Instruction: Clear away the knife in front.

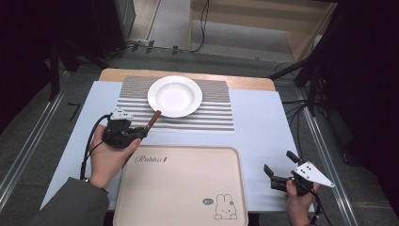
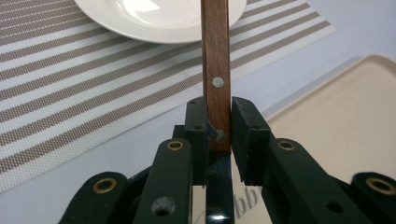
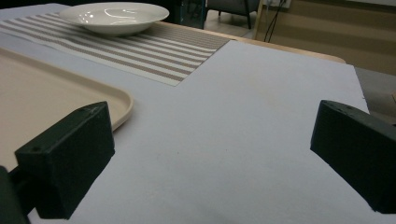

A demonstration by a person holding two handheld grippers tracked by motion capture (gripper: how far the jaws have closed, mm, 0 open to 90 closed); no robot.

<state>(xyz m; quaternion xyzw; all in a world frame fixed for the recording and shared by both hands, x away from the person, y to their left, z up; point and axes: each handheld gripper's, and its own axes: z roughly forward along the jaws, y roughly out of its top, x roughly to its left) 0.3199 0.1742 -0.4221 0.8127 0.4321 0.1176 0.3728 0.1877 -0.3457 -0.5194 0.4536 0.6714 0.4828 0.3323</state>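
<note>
Left gripper view: left tongs pinch a riveted brown wooden handle; right tongs spread.

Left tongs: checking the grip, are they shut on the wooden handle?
Shut: the left tongs clamp the wooden handle, both pads pressing its sides.

A brown wooden handle held above the table, pointing at a white plate.

The handle is a slim, flat strip of dark reddish wood with two small metal rivets set along its middle. It is clamped near its lower end between the pads of the left gripper. Its far tip reaches the near rim of the plate, over the near-left part of the striped placemat.
</note>
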